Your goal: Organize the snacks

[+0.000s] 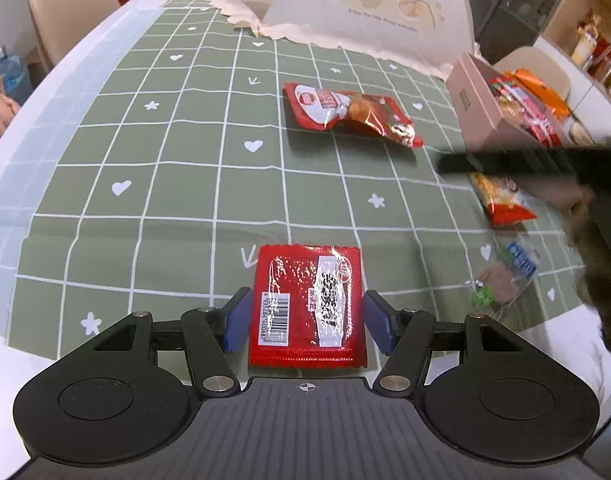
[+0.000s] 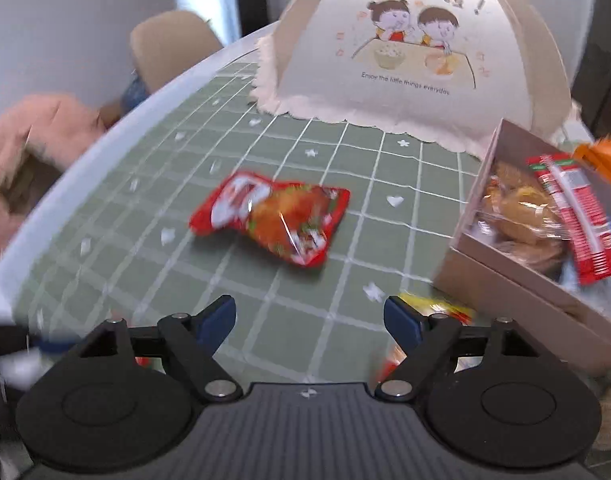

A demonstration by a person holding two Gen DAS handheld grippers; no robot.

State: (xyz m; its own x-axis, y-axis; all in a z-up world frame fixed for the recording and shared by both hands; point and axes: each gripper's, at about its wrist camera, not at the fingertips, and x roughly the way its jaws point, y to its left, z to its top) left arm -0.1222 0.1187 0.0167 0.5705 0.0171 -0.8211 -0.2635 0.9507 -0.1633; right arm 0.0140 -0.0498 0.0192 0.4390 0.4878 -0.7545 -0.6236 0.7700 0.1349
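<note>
A flat red snack packet (image 1: 307, 304) with a barcode lies on the green checked tablecloth (image 1: 165, 168), between the blue pads of my left gripper (image 1: 307, 320), which is open around it; the pads stand just clear of its sides. A red chicken-snack pouch (image 1: 351, 114) lies further back, also in the right wrist view (image 2: 273, 220). My right gripper (image 2: 309, 320) is open and empty above the cloth, short of that pouch. A tan cardboard box (image 2: 517, 292) at the right holds several snacks. A yellow-red packet (image 1: 501, 200) lies near the box.
A clear-wrapped brown snack with a blue label (image 1: 505, 276) lies at the right. A cream food-cover tent with a cartoon (image 2: 405, 52) stands at the back. Beige chairs (image 1: 65, 8) stand past the table's white edge. Pink fabric (image 2: 37, 148) is at the left.
</note>
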